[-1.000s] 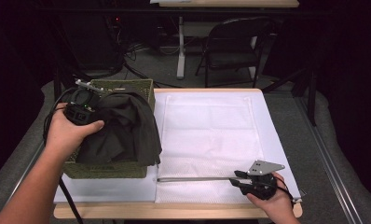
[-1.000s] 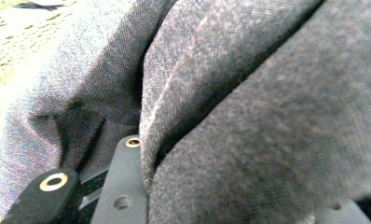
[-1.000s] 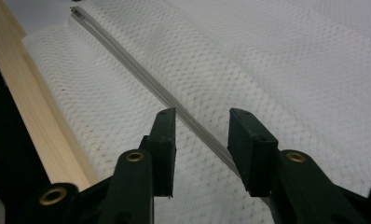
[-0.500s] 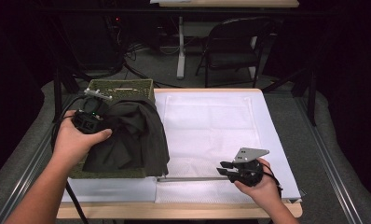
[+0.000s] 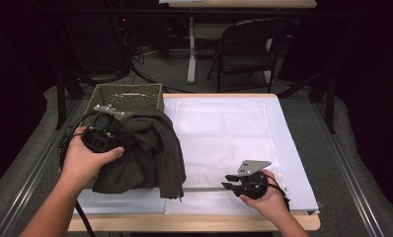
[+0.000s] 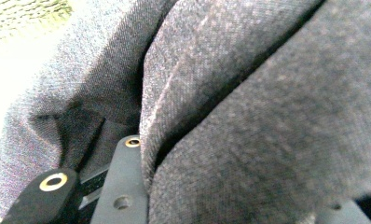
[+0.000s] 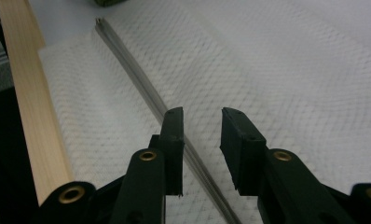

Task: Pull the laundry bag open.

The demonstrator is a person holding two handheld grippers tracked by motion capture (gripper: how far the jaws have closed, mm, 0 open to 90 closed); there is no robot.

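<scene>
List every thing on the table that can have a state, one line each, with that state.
Dark cloth: bunched, draped over the basket's front, held in the left gripper.
Basket: upright, open-topped, front part covered by the cloth.
White mesh sheet: spread flat.
Thin rod: lying flat on the mesh.
Left gripper: shut on the cloth.
Right gripper: open, nothing held, jaws just been moving.

White mesh sheet [image 5: 219, 133] lies open; basket [image 5: 125, 96] and dark cloth [image 5: 145, 150] block the left.
</scene>
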